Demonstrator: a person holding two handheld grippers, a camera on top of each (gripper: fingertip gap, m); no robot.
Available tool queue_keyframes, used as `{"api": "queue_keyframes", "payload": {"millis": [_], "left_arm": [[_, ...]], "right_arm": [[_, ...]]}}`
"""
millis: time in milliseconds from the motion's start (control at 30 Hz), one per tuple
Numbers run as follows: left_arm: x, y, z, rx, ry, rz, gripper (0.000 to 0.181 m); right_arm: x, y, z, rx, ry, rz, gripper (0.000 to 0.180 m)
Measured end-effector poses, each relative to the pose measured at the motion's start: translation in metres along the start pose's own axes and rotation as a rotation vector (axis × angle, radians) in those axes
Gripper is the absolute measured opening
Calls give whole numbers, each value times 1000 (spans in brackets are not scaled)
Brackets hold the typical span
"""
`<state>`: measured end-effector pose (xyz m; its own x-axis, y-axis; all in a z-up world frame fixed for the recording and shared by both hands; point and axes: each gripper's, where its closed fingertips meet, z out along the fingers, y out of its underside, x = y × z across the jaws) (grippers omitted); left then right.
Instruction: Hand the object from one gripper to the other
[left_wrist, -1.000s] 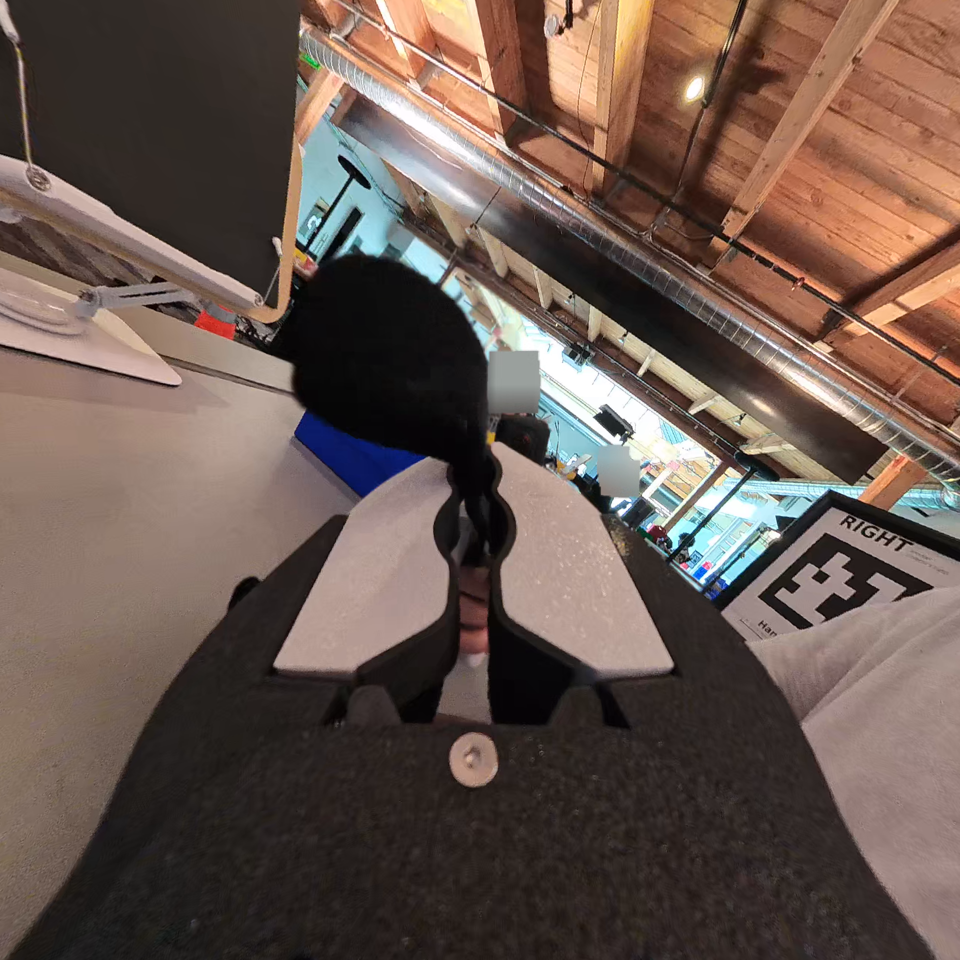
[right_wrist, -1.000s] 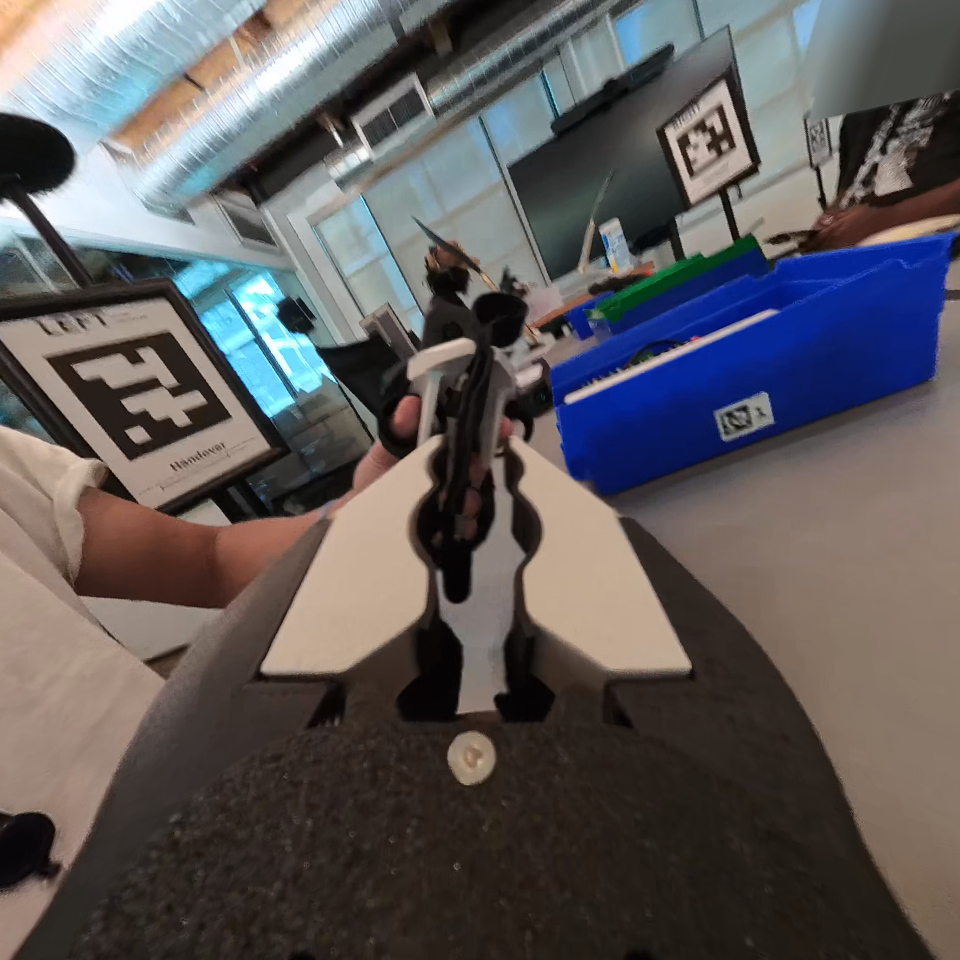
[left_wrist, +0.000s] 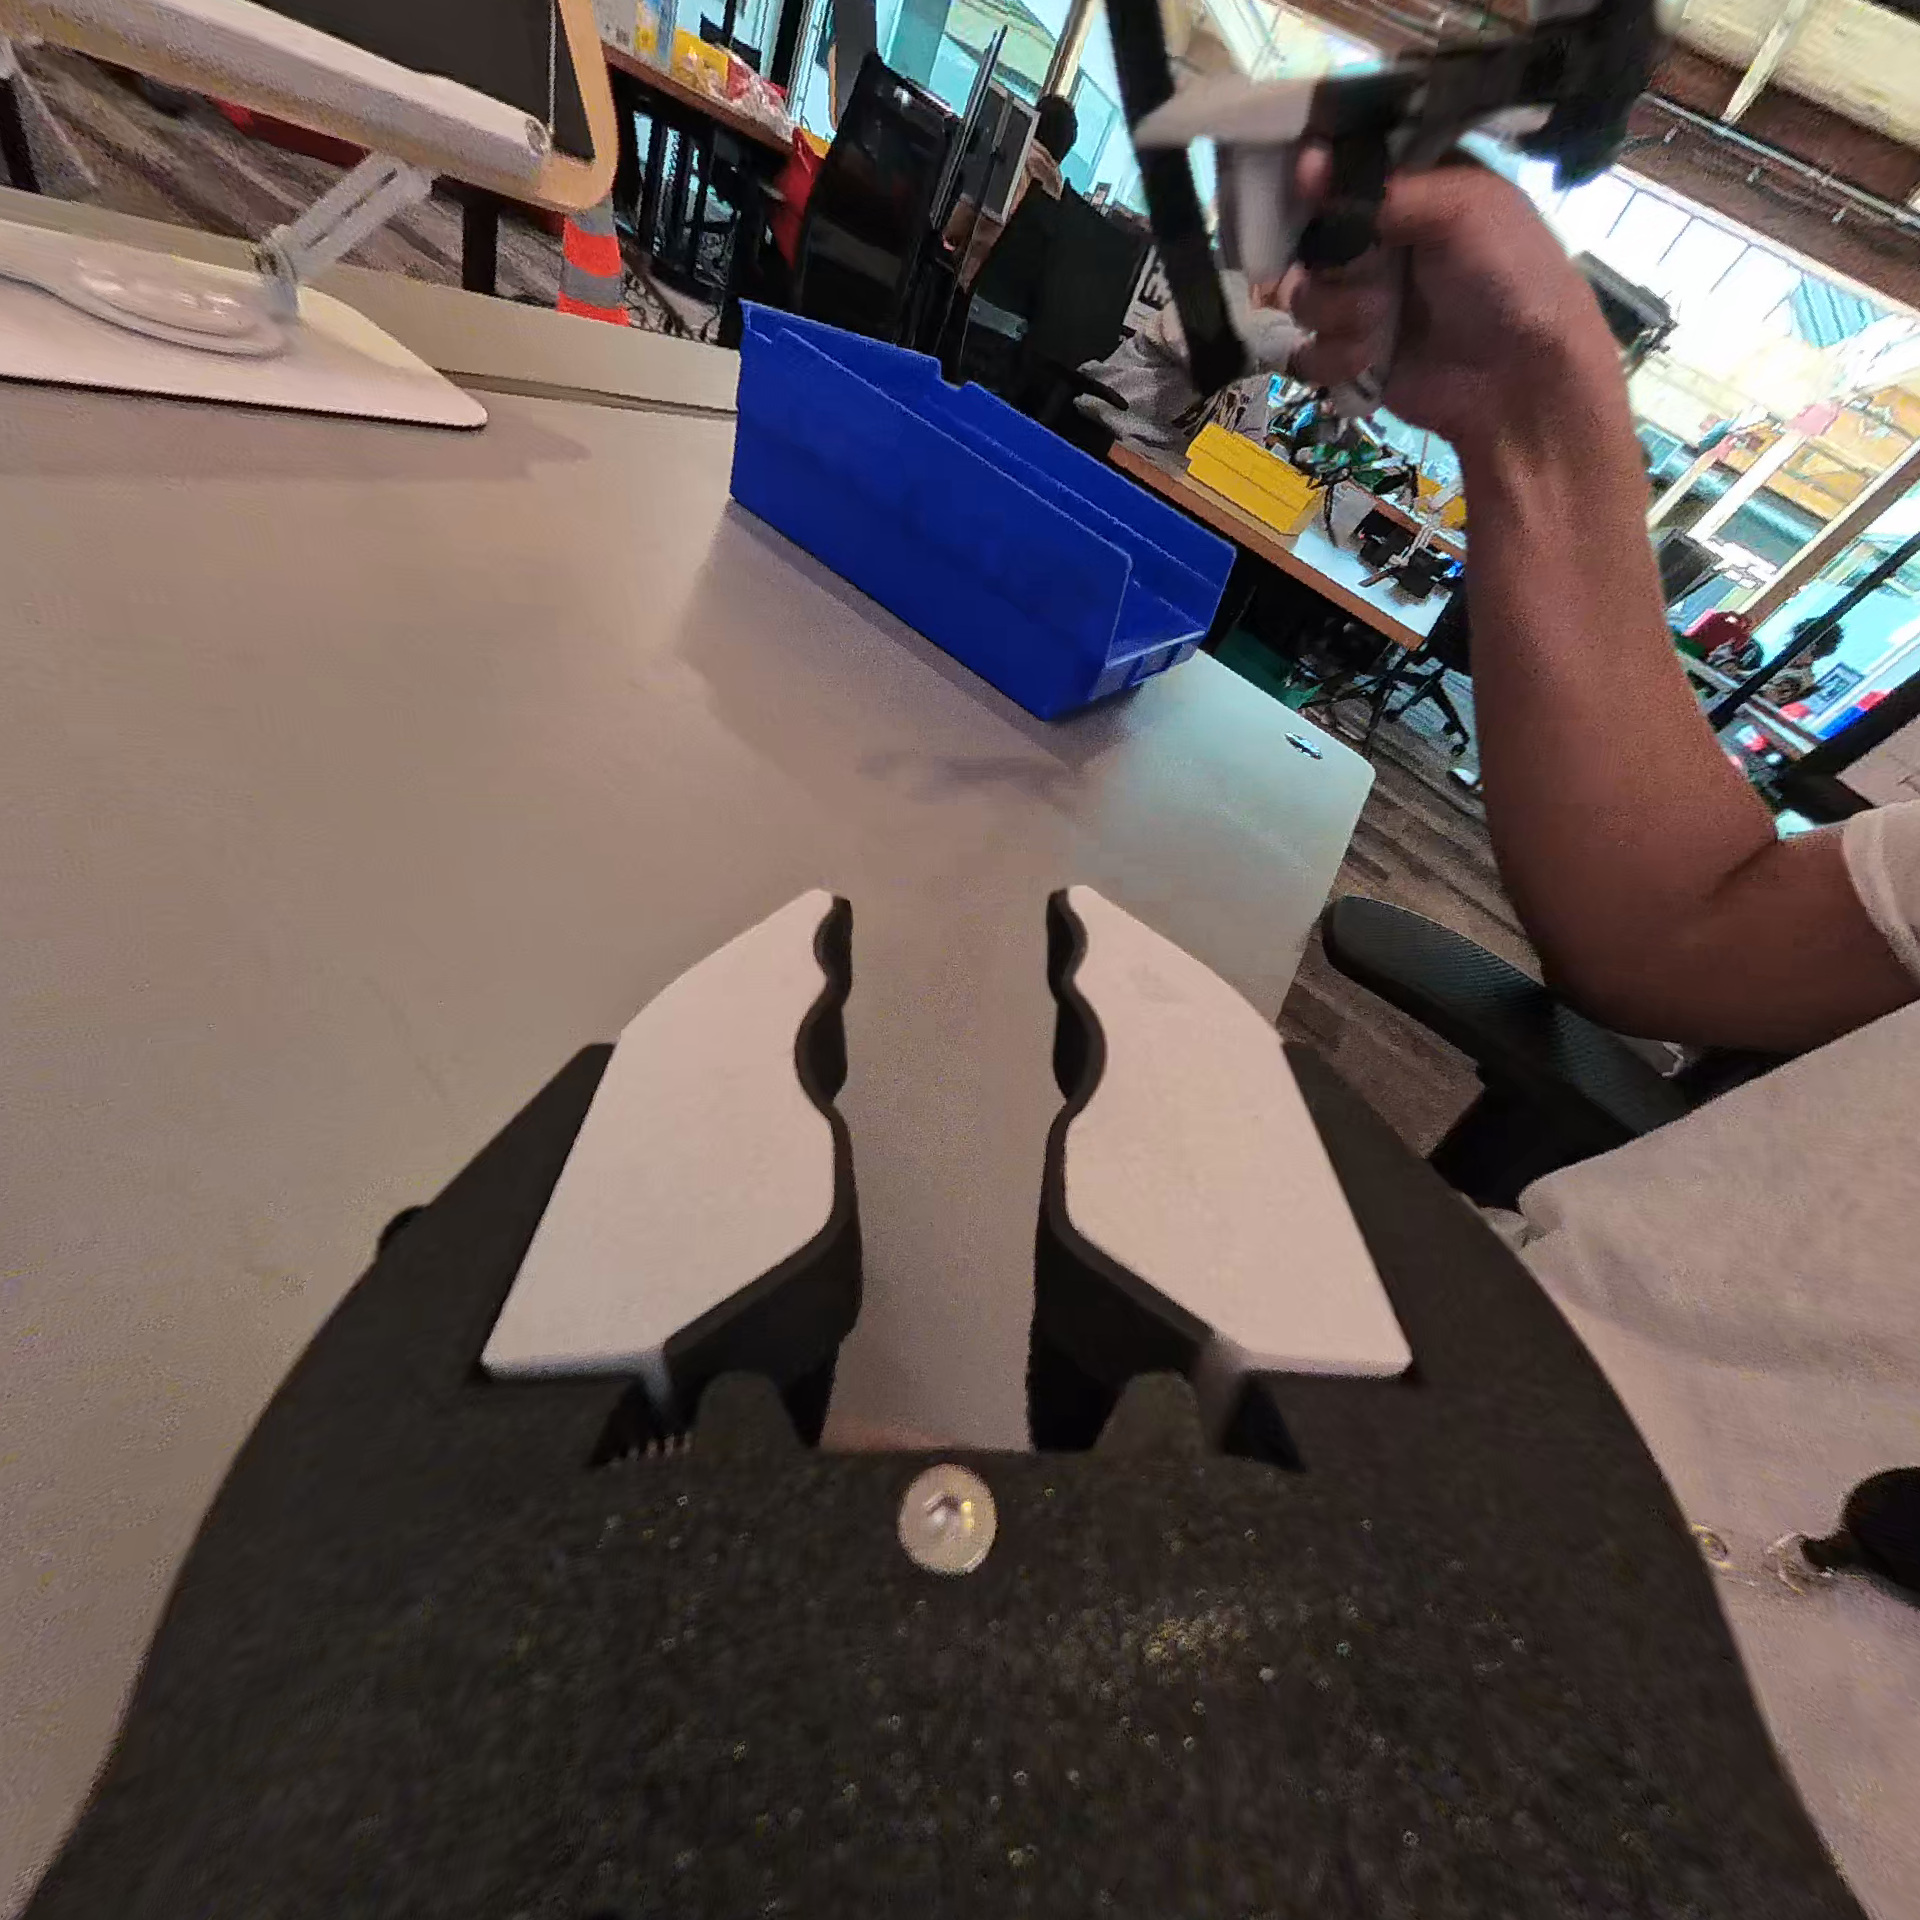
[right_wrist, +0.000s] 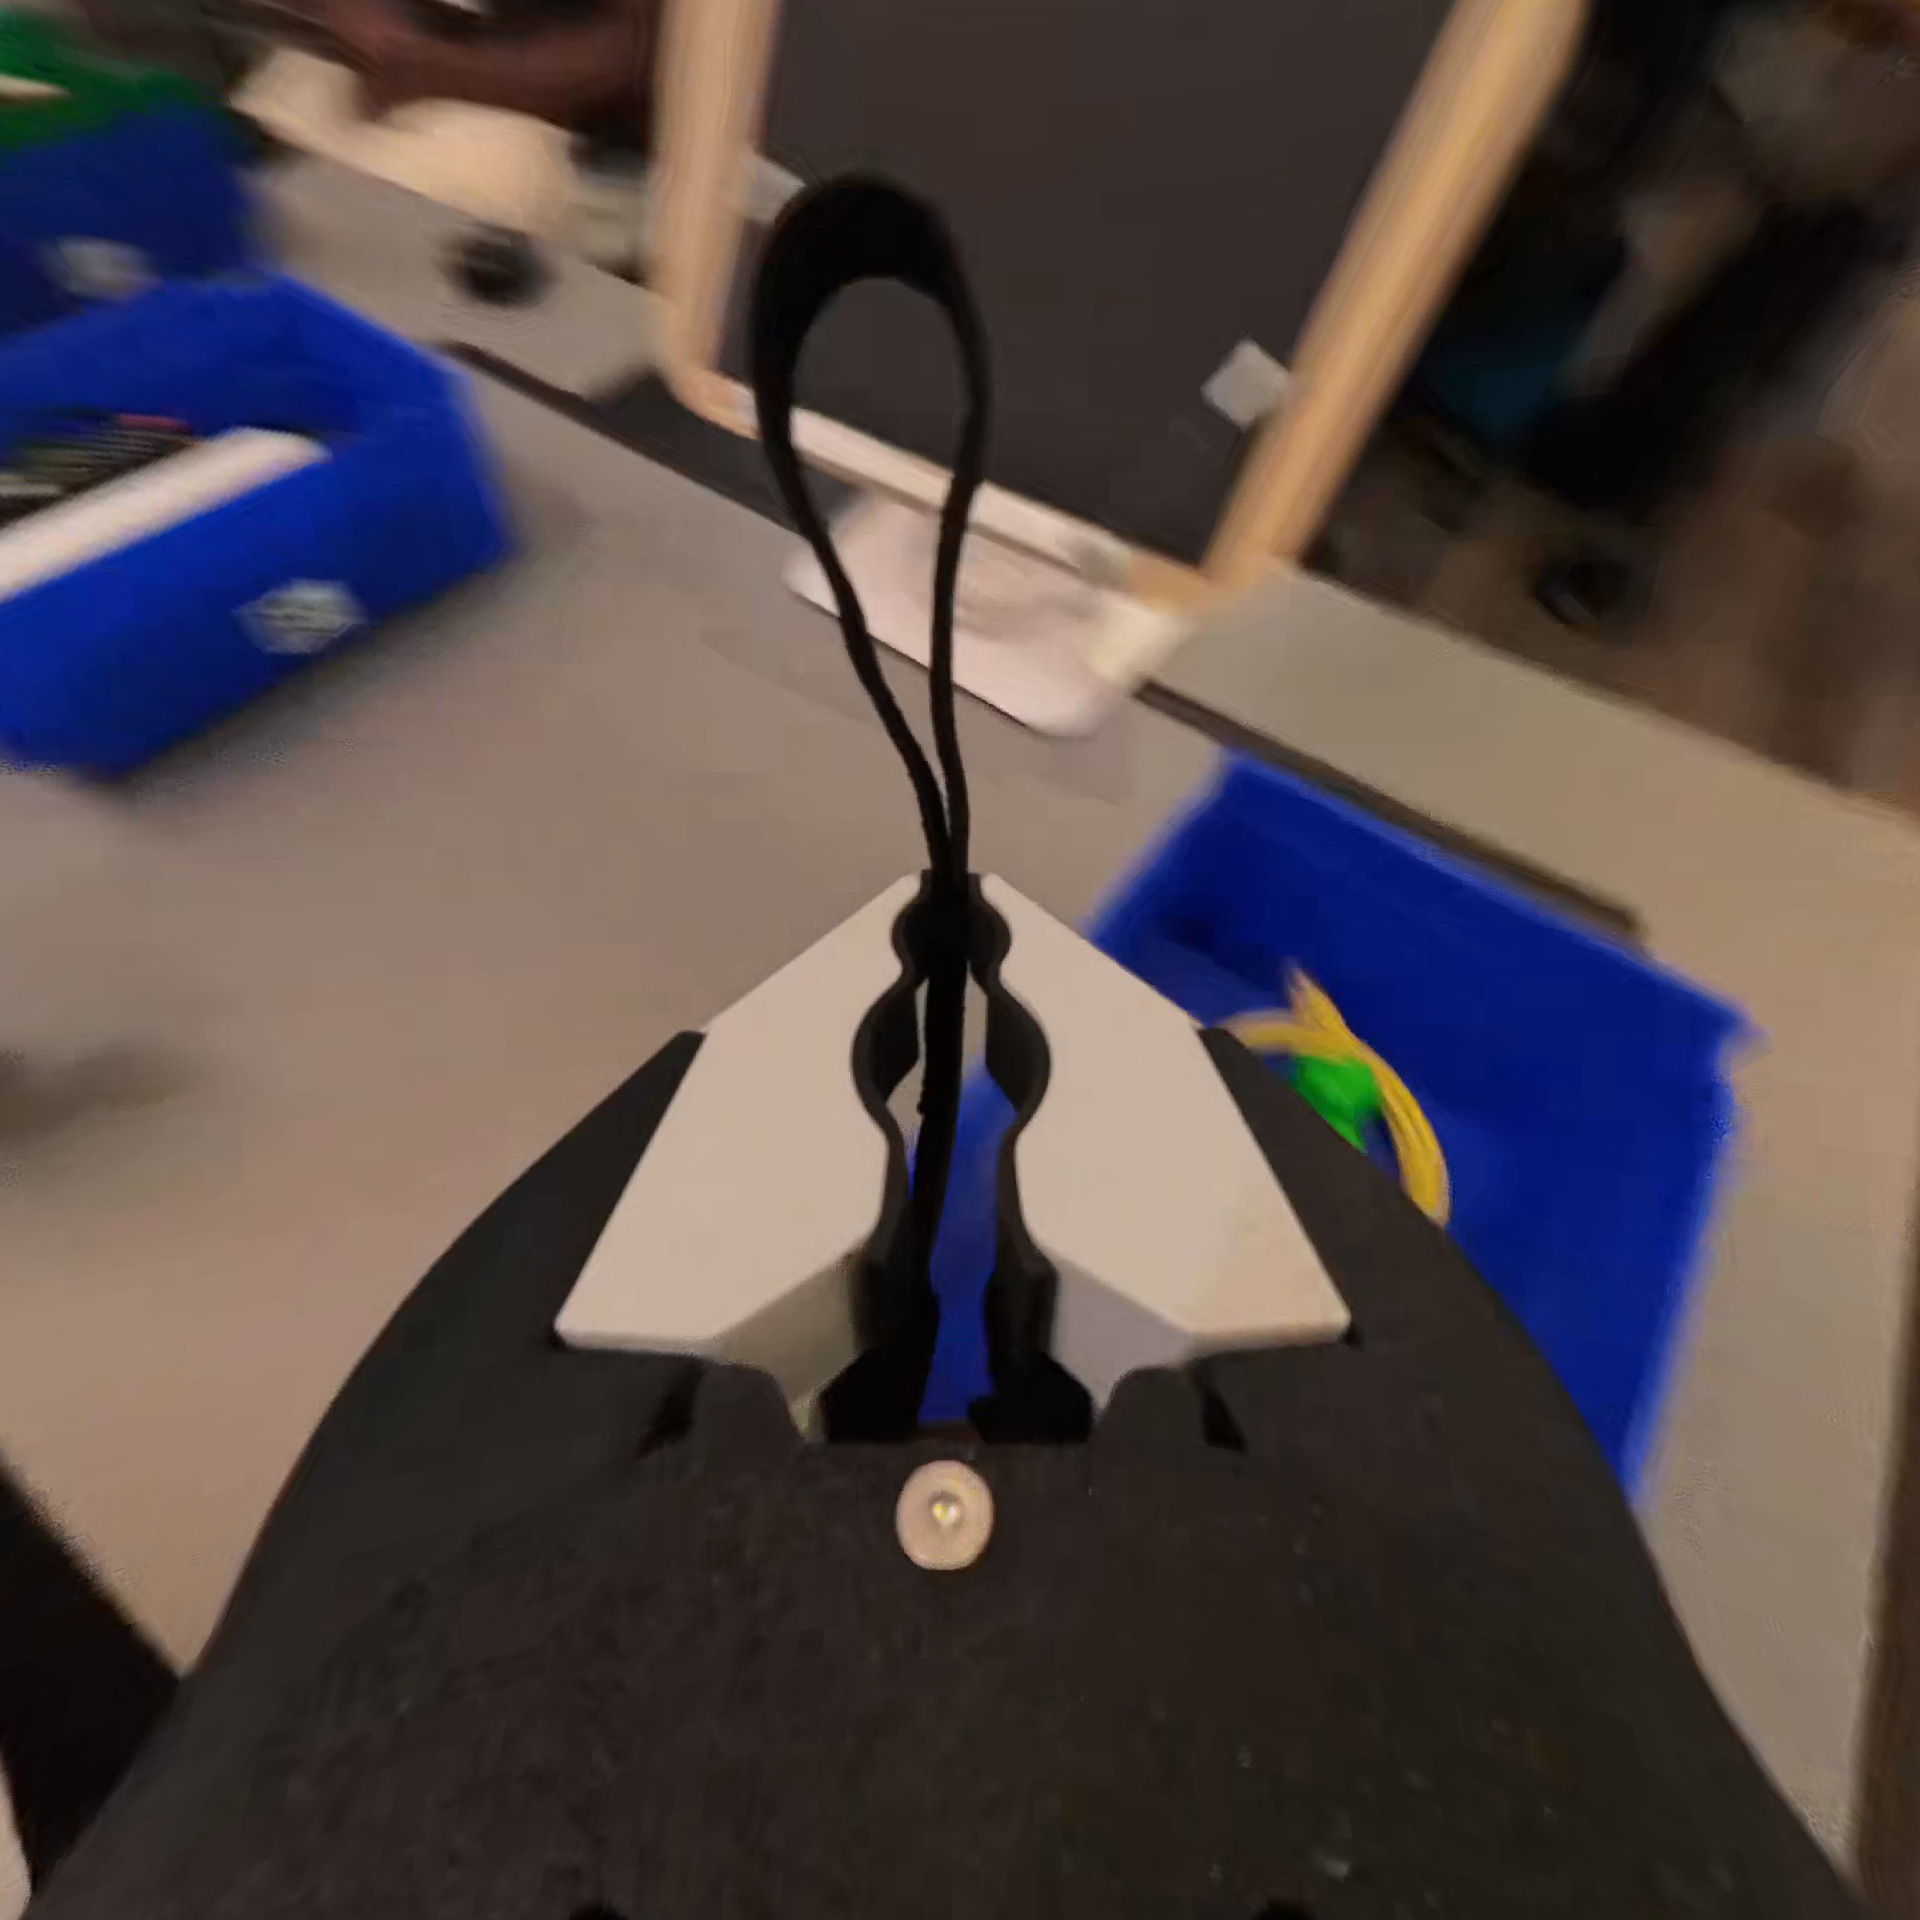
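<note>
Left gripper (left_wrist: 948, 904): jaws stood apart, nothing between them, hovering over the grey worktop (left_wrist: 364, 779).
Right gripper (right_wrist: 948, 883): jaws pinched onto a black cord loop (right_wrist: 868, 436); both strands ran through the tips, and the loop stuck out ahead of them.
Object location: in the right gripper only, in the air above the worktop. In the left wrist view that gripper was up high at top right, blurred, in the person's hand (left_wrist: 1455, 301), well apart from the left one.
Step judged: handover looked done, loop carried by the receiving side.
Doing it well: keep the pinch firm, since the cord is thin and could slide out through the scalloped gap. Move slower; the right wrist view was smeared. Keep the empty gripper off the loop so it doesn't snag.
Counts: 2 grippers, 1 loop. Right wrist view showed 2 blue bins, a near one (right_wrist: 1507, 1039) holding something yellow and green, and a far one (right_wrist: 208, 582). Left wrist view showed 1 blue bin (left_wrist: 935, 540).
</note>
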<state>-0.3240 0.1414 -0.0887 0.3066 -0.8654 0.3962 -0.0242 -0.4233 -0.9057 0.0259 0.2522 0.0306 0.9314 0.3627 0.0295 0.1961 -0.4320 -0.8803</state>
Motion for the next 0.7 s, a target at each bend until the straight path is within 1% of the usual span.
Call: {"api": "queue_keyframes", "payload": {"millis": [33,67,133,233,333,400,500,600,633,667,700], "left_arm": [[1,-1,1,4,7,0,35],[2,-3,2,5,11,5,34],[4,-1,5,-8,9,15,33],[7,5,8,-36,7,38,33],[7,8,9,-56,-6,65,33],[2,15,10,-90,-32,63,33],[-7,26,10,-148,-60,32,36],[-16,22,7,-136,-117,40,36],[-19,22,5,-138,-138,53,36],[-22,21,3,-143,-165,67,36],[-24,19,-1,-142,-194,83,36]], "right_arm": [[29,22,4,-60,79,87,5],[46,42,14,-97,107,184,5],[59,78,43,-146,90,354,5],[60,129,86,-294,102,385,5],[59,154,113,-357,104,413,5],[62,166,123,-395,108,427,6],[64,172,129,-394,92,450,7],[61,177,127,-406,54,458,18],[62,173,120,-413,52,453,21],[61,161,107,-403,42,433,24],[64,139,90,-357,62,395,28]]}}
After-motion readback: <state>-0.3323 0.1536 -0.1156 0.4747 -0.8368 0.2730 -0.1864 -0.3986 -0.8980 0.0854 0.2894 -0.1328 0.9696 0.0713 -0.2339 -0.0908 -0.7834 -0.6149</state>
